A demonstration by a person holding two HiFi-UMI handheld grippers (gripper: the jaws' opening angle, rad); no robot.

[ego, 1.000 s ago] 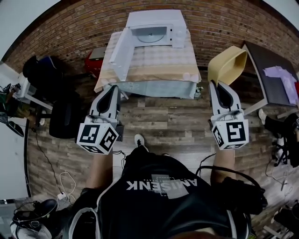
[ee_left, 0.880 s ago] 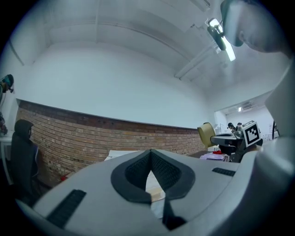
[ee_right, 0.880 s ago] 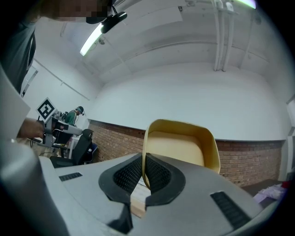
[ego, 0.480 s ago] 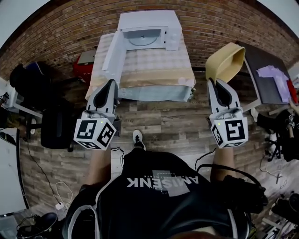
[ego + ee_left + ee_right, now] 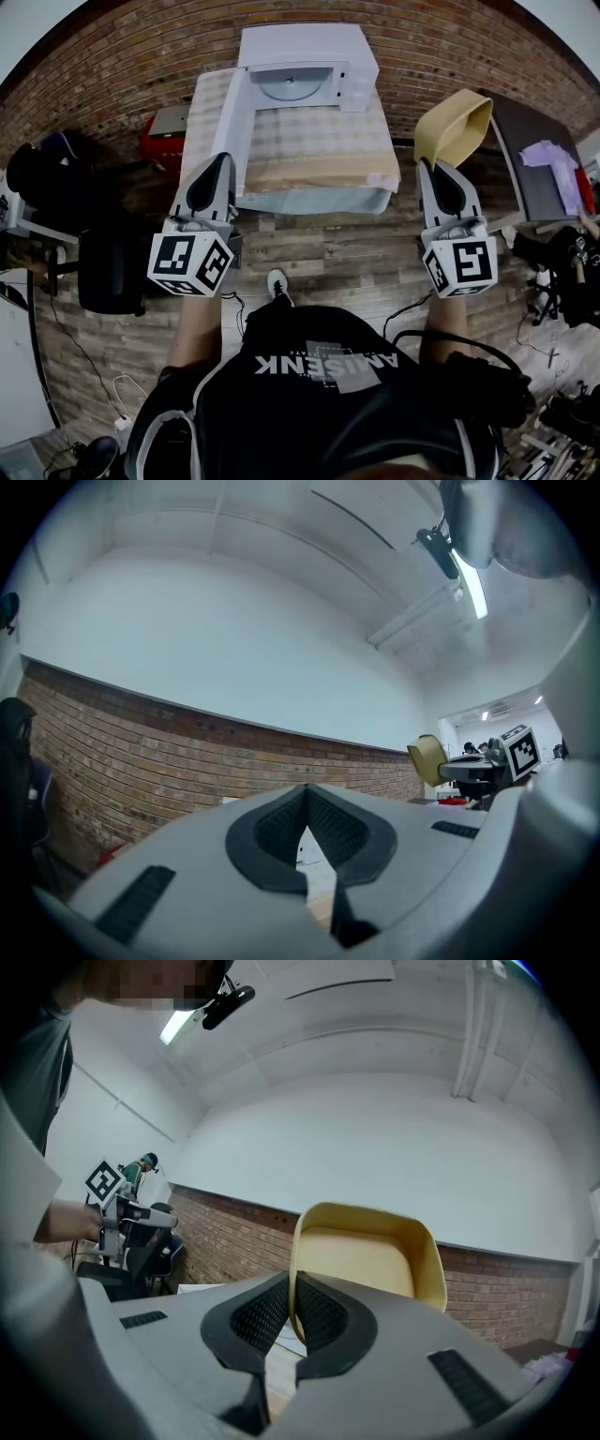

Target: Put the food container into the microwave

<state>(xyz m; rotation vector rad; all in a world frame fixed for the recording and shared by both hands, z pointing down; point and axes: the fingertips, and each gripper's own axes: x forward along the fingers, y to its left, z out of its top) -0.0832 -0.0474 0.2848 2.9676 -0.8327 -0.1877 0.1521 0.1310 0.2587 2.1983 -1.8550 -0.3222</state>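
Observation:
A white microwave (image 5: 305,58) stands at the back of a cloth-covered table (image 5: 319,169), its door (image 5: 228,127) swung open to the left and the glass turntable (image 5: 289,82) showing inside. My right gripper (image 5: 433,167) is shut on the rim of a tan food container (image 5: 455,127), held up to the right of the table; in the right gripper view the container (image 5: 367,1258) rises above the jaws, open side facing the camera. My left gripper (image 5: 224,161) is shut with nothing in it, near the table's front left and the door's edge.
A dark table (image 5: 542,155) with purple papers stands at the right. A red box (image 5: 161,127) lies left of the microwave table, and a black office chair (image 5: 108,267) stands further left. Cables run across the wooden floor (image 5: 328,258).
The table and microwave have grown larger and closer in the head view over the second. Both grippers keep their pose, and the container stays in the right one.

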